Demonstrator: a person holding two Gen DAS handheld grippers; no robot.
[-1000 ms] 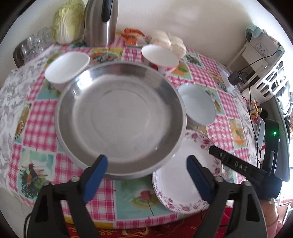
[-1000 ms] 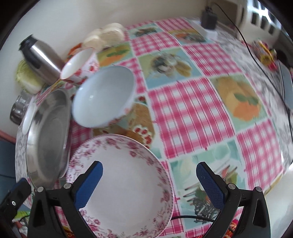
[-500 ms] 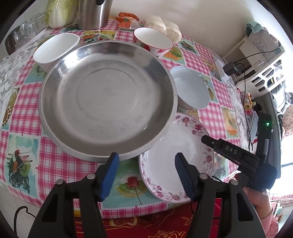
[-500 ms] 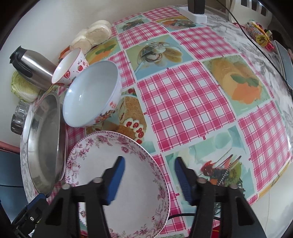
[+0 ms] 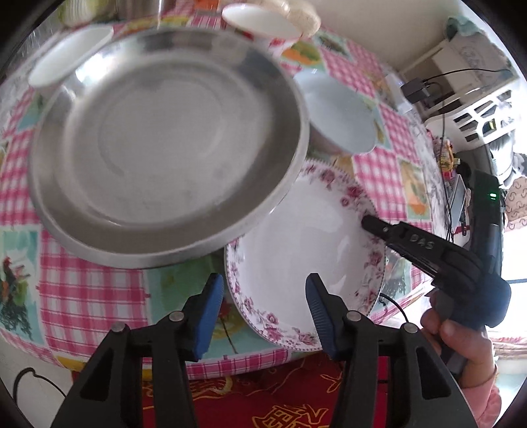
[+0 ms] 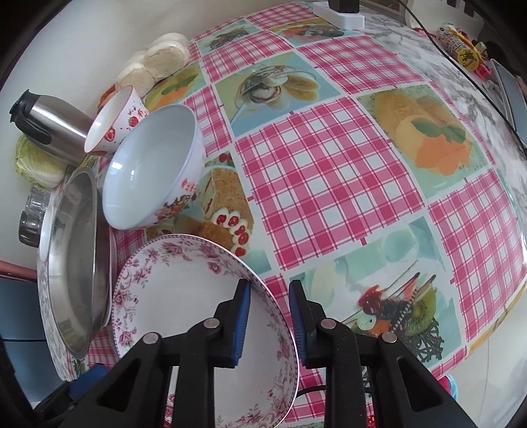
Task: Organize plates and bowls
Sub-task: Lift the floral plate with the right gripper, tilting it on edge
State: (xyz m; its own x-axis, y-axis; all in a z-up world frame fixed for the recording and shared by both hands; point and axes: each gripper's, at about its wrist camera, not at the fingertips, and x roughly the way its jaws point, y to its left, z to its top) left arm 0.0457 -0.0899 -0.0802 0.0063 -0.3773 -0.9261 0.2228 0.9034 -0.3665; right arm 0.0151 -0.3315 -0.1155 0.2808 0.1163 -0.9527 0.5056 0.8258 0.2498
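Observation:
A white floral-rimmed plate (image 5: 306, 243) (image 6: 184, 296) lies at the table's near edge. A large steel plate (image 5: 164, 138) (image 6: 70, 263) overlaps its left rim. My right gripper (image 6: 268, 296) straddles the floral plate's right rim with its jaws narrowed, a gap still showing; its finger (image 5: 388, 230) shows in the left wrist view. My left gripper (image 5: 265, 286) is open and straddles the floral plate's near-left rim. A white-blue bowl (image 5: 332, 112) (image 6: 154, 168), a strawberry bowl (image 5: 260, 23) (image 6: 115, 125) and a white bowl (image 5: 69, 56) stand behind.
A steel kettle (image 6: 46, 128), a cabbage (image 6: 36, 164), glassware (image 6: 31, 217) and steamed buns (image 6: 158, 62) sit at the table's far side. A power strip (image 6: 342, 16) and cables lie at the right edge. The checked tablecloth (image 6: 329, 171) stretches right of the plates.
Both grippers have moved in on the floral plate and narrowed their jaws. The right gripper now straddles its right rim, the left its near-left rim.

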